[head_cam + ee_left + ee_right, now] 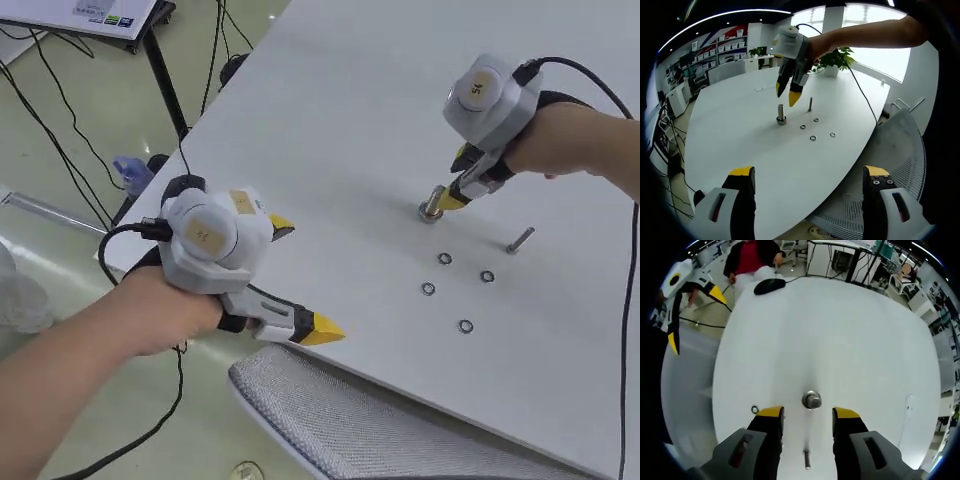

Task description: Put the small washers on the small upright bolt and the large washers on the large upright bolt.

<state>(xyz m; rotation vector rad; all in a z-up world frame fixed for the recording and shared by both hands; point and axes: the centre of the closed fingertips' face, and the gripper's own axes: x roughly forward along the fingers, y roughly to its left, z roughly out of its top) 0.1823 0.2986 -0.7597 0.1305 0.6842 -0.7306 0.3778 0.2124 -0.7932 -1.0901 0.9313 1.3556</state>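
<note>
- Bolts stand head-down with their shanks up, so a ring can drop straight over the top. The large bolt (432, 206) is the one nearer the table's (330, 120) middle, and the small bolt (520, 240) stands apart to its side.
- Your right gripper (455, 188) hangs right over the large bolt, tips angled down beside its top. In the right gripper view its jaws are partly open, with the bolt's top just ahead of the gap and nothing held between them. That line-up suits work along the bolt's axis.
- Your left gripper (305, 277) sits at the near edge of the table, well apart from the bolts. Its jaws are spread wide and it holds nothing. Held there, it likely just keeps out of the other gripper's way.
- Four washers (445, 259) lie flat and loose on the table between the bolts and you. Each one is clear of the others, so you can pinch any one alone.
- The washers are thin, bright metal rings with an open centre. From here all four look much the same size, and I cannot tell small from large.
- The large bolt is thick and grey, with a wider collar at its foot. That collar may be its head or a washer already seated, but it is too small to say
</note>
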